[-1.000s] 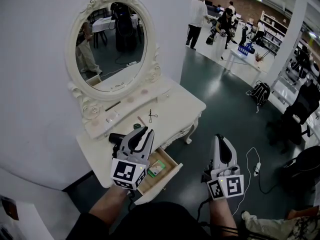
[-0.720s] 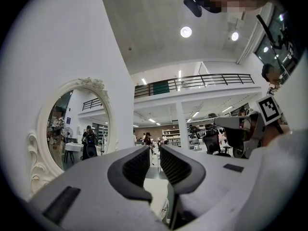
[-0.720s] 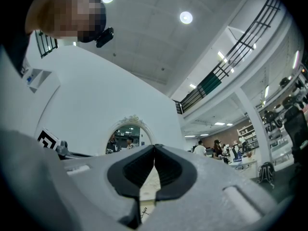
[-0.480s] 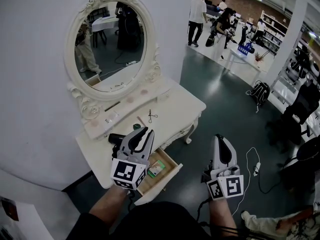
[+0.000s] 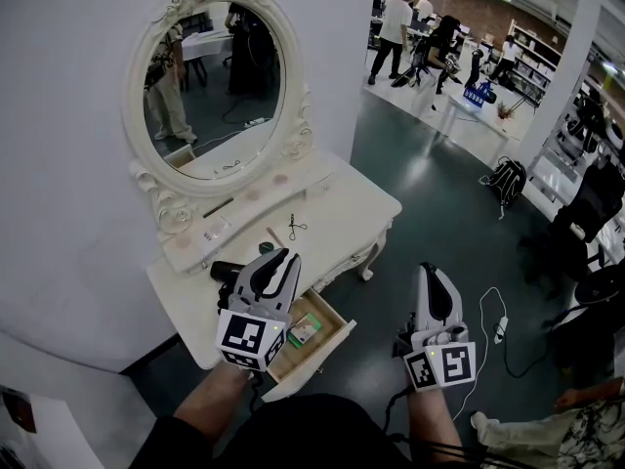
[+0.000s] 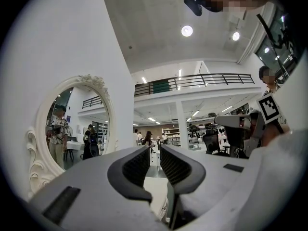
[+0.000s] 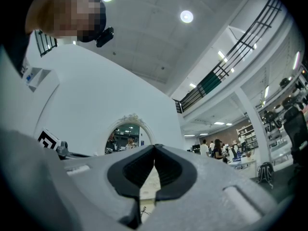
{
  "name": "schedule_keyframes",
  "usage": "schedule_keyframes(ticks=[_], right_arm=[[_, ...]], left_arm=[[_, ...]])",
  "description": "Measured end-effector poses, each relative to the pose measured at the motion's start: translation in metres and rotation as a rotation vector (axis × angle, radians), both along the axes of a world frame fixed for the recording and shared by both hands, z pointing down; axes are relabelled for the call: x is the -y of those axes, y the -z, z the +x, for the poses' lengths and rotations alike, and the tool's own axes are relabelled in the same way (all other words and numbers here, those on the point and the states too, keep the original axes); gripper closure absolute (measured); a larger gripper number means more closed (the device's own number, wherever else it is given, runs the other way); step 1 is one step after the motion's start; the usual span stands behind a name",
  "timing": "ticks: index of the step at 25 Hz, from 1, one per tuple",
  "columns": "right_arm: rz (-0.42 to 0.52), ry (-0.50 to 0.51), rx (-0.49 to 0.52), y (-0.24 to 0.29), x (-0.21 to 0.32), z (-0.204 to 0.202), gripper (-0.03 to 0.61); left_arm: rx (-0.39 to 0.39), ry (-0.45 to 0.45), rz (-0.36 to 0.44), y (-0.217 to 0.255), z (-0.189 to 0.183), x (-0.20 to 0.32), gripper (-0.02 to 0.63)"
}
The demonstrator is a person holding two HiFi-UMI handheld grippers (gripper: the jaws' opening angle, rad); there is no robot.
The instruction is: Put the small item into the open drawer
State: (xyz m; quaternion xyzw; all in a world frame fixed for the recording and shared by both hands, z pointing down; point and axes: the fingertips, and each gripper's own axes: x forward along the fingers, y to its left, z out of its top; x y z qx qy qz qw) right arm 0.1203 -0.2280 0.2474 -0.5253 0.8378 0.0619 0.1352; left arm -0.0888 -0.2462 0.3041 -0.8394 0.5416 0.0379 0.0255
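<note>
White vanity table (image 5: 342, 203) with oval mirror (image 5: 217, 76) against a white wall, dark floor (image 5: 439, 193), people at desks behind. Small dark item (image 5: 297, 227) lies on the tabletop, outside the open drawer (image 5: 332, 313). Its long axis runs from mirror to front edge; its pointing end is unclear. Left gripper (image 5: 284, 258) and right gripper (image 5: 431, 270) are both clenched, empty.

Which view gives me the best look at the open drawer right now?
Head view: it looks down into the open drawer, pulled out of the dressing table with a green item inside; the left gripper and its cube cover the drawer's left end. Both gripper views aim above it, at the mirror, and show no drawer.
</note>
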Motion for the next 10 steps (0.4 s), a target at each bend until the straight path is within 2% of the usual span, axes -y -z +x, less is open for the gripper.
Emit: schedule_keyframes(ticks=[10], right_arm=[[-0.004, 0.001, -0.006, -0.0012, 0.0040, -0.0055, 0.575]], left_arm=[[0.000, -0.009, -0.002, -0.0007, -0.0025, 0.0050, 0.546]])
